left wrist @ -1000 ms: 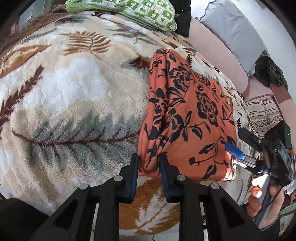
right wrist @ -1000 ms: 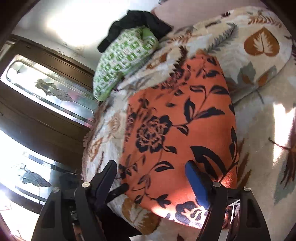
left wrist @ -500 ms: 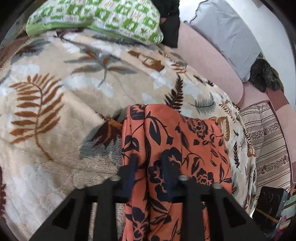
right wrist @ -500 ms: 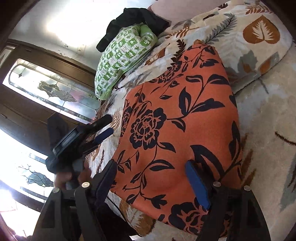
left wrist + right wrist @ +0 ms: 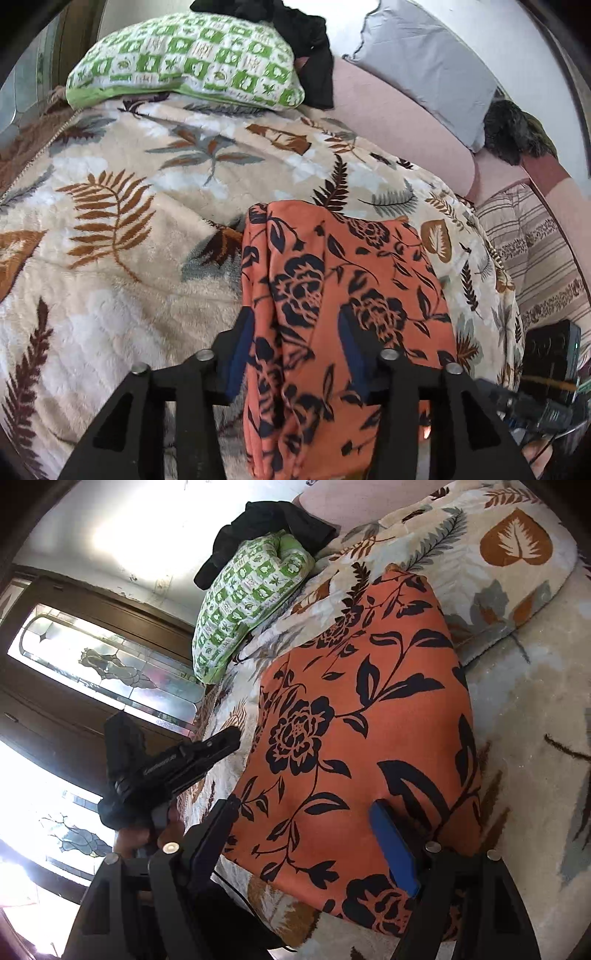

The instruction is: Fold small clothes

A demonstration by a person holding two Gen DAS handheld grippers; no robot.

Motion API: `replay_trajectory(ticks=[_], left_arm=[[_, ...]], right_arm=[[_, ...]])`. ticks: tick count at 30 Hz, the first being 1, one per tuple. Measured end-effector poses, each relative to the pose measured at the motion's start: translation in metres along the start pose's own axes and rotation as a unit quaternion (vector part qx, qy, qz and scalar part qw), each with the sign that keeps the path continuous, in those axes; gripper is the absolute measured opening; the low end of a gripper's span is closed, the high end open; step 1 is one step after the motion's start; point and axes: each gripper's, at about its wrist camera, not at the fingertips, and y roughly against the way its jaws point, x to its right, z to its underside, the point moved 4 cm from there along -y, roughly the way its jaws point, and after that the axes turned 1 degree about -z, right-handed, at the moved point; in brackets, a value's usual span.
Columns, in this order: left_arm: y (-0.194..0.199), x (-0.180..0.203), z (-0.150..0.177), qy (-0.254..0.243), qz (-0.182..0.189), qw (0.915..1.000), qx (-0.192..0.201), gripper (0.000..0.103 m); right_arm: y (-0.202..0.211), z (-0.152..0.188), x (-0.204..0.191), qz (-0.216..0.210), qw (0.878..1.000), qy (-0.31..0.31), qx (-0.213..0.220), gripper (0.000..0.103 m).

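Observation:
An orange cloth with black flowers [image 5: 351, 280] lies folded on the leaf-patterned blanket [image 5: 129, 258]. My left gripper [image 5: 295, 350] hangs over the cloth's near left edge. Its jaws are opening, and the folded edge lies loose between the blue pads [image 5: 240, 350], which do not press on it. In the right wrist view the same cloth [image 5: 369, 720] fills the middle. My right gripper [image 5: 306, 842] stands open and wide over its near edge, gripping nothing. The left gripper [image 5: 229, 738] shows there at the cloth's left side, held by a hand [image 5: 140, 838].
A green checked pillow [image 5: 192, 62] and a black garment [image 5: 310, 40] lie at the far end of the bed. A grey pillow [image 5: 424, 62] leans on the pink headboard. Striped bedding [image 5: 535, 258] lies to the right. A dark wooden door with patterned glass [image 5: 92, 657] stands on the left.
My left gripper, shut on the cloth's edge a second ago, has risen and moved along the cloth, and its jaws have spread and let go. The right gripper has held still.

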Motion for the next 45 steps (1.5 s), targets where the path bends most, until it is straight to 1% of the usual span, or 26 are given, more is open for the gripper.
replay_trajectory(ticks=[2,3,5,6,7,9,11,12,14,15,16,18,19,20,22,25,27,29,32,35,37,38,40,41,43,45], left_arm=[[0.013,0.004,0.020,-0.004,-0.006,0.9999,0.009,0.059],[0.010,0.004,0.030,-0.009,-0.016,0.9998,0.002,0.059],[-0.014,-0.004,0.049,-0.012,-0.057,0.9975,-0.040,0.059],[-0.027,-0.009,0.057,-0.009,-0.068,0.9955,-0.066,0.059],[-0.031,-0.014,0.063,0.001,-0.058,0.9955,-0.075,0.059],[-0.017,-0.012,0.060,0.010,-0.055,0.9969,-0.055,0.059],[0.004,-0.005,0.054,0.007,-0.044,0.9988,-0.021,0.059],[0.013,-0.001,0.054,0.000,-0.039,0.9992,-0.010,0.059],[0.021,0.005,0.058,-0.008,-0.026,0.9996,-0.002,0.062],[0.020,0.005,0.062,-0.010,-0.026,0.9996,-0.003,0.062],[0.013,0.003,0.069,-0.014,-0.041,0.9989,-0.017,0.062],[-0.015,-0.008,0.084,-0.007,-0.083,0.9940,-0.071,0.063],[-0.019,-0.014,0.089,0.005,-0.074,0.9945,-0.074,0.063],[-0.013,-0.015,0.088,0.010,-0.066,0.9958,-0.062,0.063],[0.001,-0.011,0.080,0.010,-0.065,0.9969,-0.043,0.063],[0.020,0.002,0.063,-0.012,-0.052,0.9986,-0.006,0.063],[0.024,0.011,0.051,-0.021,-0.047,0.9987,0.002,0.064],[0.023,0.022,0.042,-0.031,-0.043,0.9986,0.008,0.064],[0.012,0.039,0.026,-0.044,-0.037,0.9983,0.005,0.064],[-0.002,0.054,0.019,-0.063,-0.044,0.9970,0.002,0.064],[-0.018,0.059,0.018,-0.074,-0.059,0.9955,-0.002,0.069],[-0.027,0.058,0.019,-0.082,-0.075,0.9938,-0.008,0.073],[-0.050,0.051,0.027,-0.091,-0.105,0.9896,-0.036,0.073],[-0.058,0.046,0.032,-0.094,-0.114,0.9879,-0.048,0.073],[-0.056,0.044,0.035,-0.093,-0.108,0.9892,-0.035,0.074],[-0.051,0.043,0.034,-0.085,-0.105,0.9900,-0.040,0.074]], right_arm=[[0.008,0.003,-0.006,-0.008,1.000,0.002,0.011,0.080],[0.011,0.005,-0.007,-0.012,1.000,0.001,0.013,0.080],[0.013,0.008,-0.001,-0.011,1.000,-0.017,0.015,0.080],[0.010,0.009,0.005,-0.007,0.999,-0.029,0.012,0.080],[0.006,0.010,0.012,-0.001,0.999,-0.044,0.004,0.080],[0.007,0.012,0.016,-0.008,0.998,-0.068,-0.004,0.080],[0.019,0.011,0.005,-0.021,0.999,-0.048,0.013,0.080],[0.026,0.011,0.000,-0.020,0.999,-0.036,0.021,0.080],[0.040,0.011,-0.004,-0.017,0.999,-0.025,0.035,0.080],[0.049,0.012,-0.003,-0.021,0.998,-0.024,0.045,0.080],[0.056,0.013,0.000,-0.025,0.998,-0.027,0.055,0.081],[0.064,0.018,0.011,-0.028,0.997,-0.039,0.066,0.082],[0.066,0.021,0.019,-0.024,0.996,-0.047,0.067,0.082],[0.066,0.024,0.026,-0.019,0.996,-0.059,0.065,0.082],[0.068,0.028,0.039,-0.020,0.995,-0.080,0.062,0.082],[0.079,0.023,0.046,-0.023,0.993,-0.081,0.086,0.082],[0.083,0.018,0.049,-0.030,0.992,-0.083,0.094,0.082],[0.082,0.016,0.053,-0.028,0.991,-0.085,0.095,0.082],[0.075,0.018,0.062,-0.026,0.991,-0.094,0.087,0.082],[0.072,0.022,0.071,-0.026,0.991,-0.102,0.085,0.082],[0.073,0.021,0.075,-0.029,0.990,-0.108,0.088,0.082],[0.074,0.020,0.078,-0.030,0.989,-0.111,0.090,0.082],[0.074,0.020,0.082,-0.032,0.989,-0.115,0.091,0.082],[0.074,0.020,0.084,-0.033,0.988,-0.117,0.091,0.082],[0.073,0.020,0.087,-0.035,0.988,-0.120,0.089,0.082],[0.073,0.020,0.088,-0.036,0.988,-0.120,0.089,0.082]])
